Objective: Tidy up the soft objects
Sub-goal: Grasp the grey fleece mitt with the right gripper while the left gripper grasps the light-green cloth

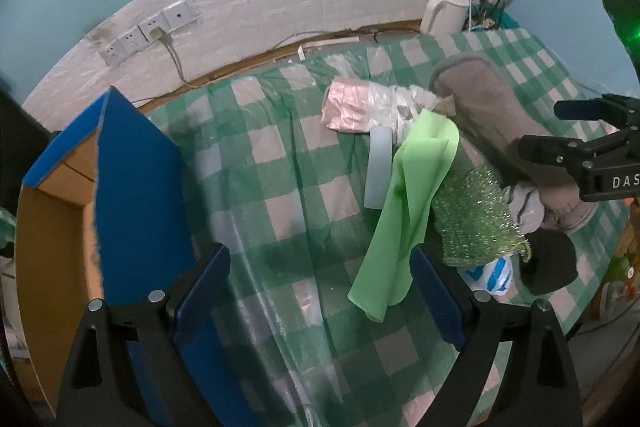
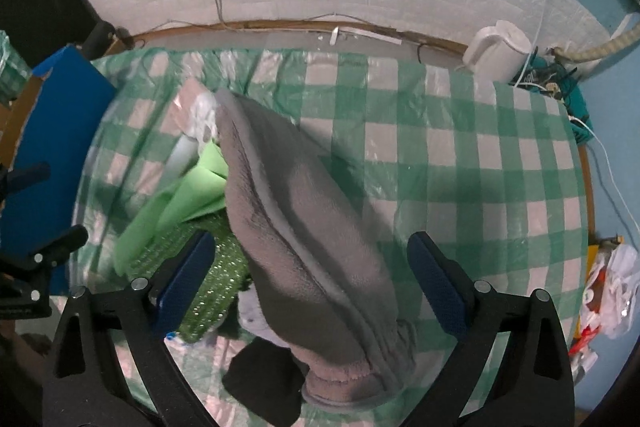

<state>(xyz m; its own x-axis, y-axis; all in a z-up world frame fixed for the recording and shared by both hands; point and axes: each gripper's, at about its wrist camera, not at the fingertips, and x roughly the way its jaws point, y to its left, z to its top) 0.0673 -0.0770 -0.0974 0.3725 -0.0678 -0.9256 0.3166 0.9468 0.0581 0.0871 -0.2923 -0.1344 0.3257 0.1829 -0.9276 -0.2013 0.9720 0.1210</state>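
Observation:
A heap of soft things lies on the green-checked tablecloth (image 1: 280, 179). A long grey fleece piece (image 2: 304, 227) (image 1: 488, 115) lies on top, over a light green cloth (image 1: 404, 211) (image 2: 188, 195), a glittery green tinsel piece (image 1: 476, 223) (image 2: 212, 279), a black item (image 2: 264, 379) (image 1: 548, 263) and a pink packet in clear plastic (image 1: 356, 103). My left gripper (image 1: 320, 303) is open over bare cloth, just left of the green cloth's end. My right gripper (image 2: 312, 283) is open and straddles the grey fleece without touching it.
An open cardboard box with blue flaps (image 1: 132, 163) (image 2: 52, 131) stands at the table's left. A white kettle (image 2: 500, 51) (image 1: 444, 11) and tangled cables sit at the back right by the white brick wall. Plastic bags (image 2: 612, 291) lie off the right edge.

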